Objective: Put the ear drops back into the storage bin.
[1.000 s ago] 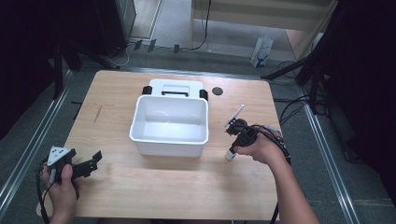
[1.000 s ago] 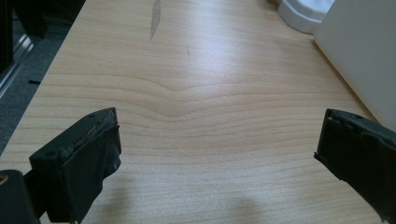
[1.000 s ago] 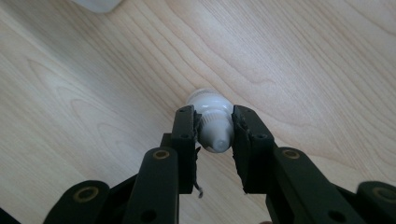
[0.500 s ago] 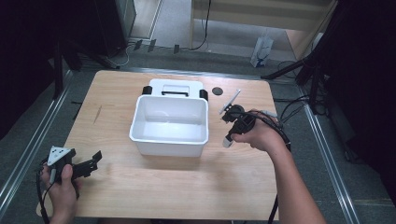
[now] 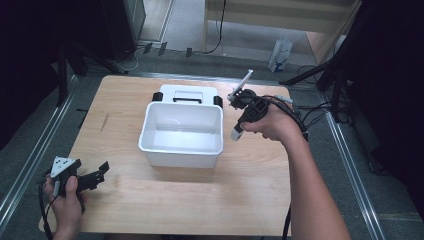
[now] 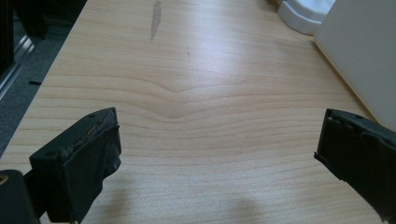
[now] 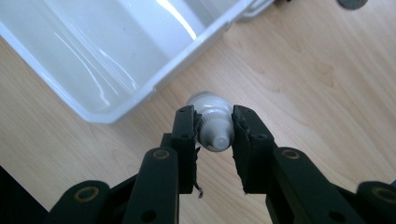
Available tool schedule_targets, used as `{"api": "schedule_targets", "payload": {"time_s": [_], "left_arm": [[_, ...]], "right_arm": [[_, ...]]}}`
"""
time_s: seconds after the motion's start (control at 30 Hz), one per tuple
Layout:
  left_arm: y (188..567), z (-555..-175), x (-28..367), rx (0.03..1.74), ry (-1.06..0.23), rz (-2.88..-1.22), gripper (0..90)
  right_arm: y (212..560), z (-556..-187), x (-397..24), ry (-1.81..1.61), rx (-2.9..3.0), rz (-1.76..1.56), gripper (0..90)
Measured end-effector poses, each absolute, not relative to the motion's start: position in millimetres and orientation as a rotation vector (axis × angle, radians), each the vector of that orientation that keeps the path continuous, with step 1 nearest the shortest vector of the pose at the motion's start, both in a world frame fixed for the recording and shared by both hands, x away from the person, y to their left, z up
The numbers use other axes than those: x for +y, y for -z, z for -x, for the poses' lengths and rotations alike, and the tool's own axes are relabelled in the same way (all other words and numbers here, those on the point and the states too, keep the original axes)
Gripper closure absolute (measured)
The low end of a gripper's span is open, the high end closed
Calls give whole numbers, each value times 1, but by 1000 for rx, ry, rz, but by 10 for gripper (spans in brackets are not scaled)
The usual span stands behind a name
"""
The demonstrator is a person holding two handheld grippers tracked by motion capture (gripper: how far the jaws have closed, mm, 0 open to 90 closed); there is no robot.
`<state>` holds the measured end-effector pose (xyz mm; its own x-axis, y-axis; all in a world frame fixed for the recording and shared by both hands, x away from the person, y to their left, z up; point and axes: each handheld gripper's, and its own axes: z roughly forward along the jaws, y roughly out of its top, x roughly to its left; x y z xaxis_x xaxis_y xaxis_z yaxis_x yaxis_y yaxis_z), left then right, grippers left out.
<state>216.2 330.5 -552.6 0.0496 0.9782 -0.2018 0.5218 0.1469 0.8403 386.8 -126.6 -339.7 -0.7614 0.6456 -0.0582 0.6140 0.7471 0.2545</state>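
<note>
Got the tube (image 7: 214, 125) pinched in my right gripper (image 7: 214, 133), just beside the bin (image 5: 181, 131), which looks empty. Nothing's in yet, so I guess the drop is what's left; left gripper (image 6: 219, 154) sits wide open, idle

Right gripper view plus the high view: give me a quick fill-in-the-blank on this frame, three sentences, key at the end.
1. The right tongs are shut on a small white ____.
2. The white plastic bin on the wooden table is ____ inside.
3. The left tongs stand ____ over bare wood, holding nothing.

Missing words: tube; empty; open
</note>
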Motion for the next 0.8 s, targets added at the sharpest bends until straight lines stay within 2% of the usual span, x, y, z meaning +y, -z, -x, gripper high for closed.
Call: {"api": "schedule_targets", "payload": {"time_s": [0.4, 0.8], "left_arm": [[552, -216, 330, 1579, -691, -1494, 6], [552, -216, 331, 1579, -687, -1486, 6]], "right_arm": [[309, -389, -95, -367, 2807, -927, 720], [321, -390, -65, -366, 2848, -862, 720]]}}
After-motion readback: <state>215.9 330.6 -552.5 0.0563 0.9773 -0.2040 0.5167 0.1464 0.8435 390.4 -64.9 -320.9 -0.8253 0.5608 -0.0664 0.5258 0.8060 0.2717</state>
